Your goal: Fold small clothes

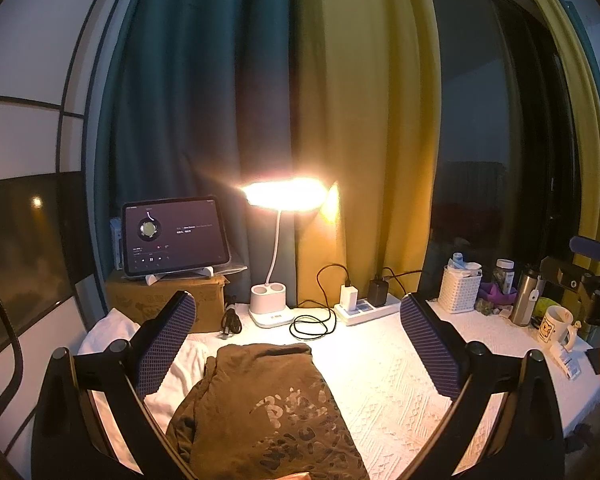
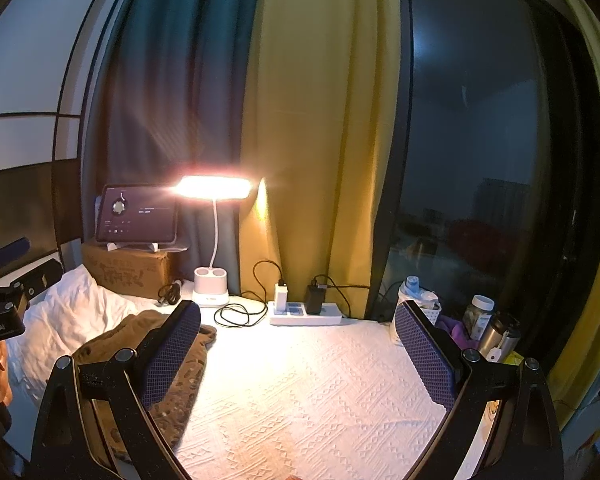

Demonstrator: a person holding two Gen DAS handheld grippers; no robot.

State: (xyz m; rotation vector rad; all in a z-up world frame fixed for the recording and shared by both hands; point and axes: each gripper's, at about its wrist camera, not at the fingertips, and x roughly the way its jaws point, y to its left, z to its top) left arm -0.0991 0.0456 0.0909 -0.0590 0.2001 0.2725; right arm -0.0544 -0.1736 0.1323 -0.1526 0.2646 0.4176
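brown shirt (image 1: 260,404), pale unreadable print

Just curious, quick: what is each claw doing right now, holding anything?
Left gripper: open, empty, above the brown garment.
Right gripper: open, empty, over the white cloth.

The brown garment (image 1: 260,404) bore a pale, possibly lettered print; the cloth (image 2: 320,392) was white with woven diamonds; curtains (image 1: 204,120) hung teal beside mustard yellow.
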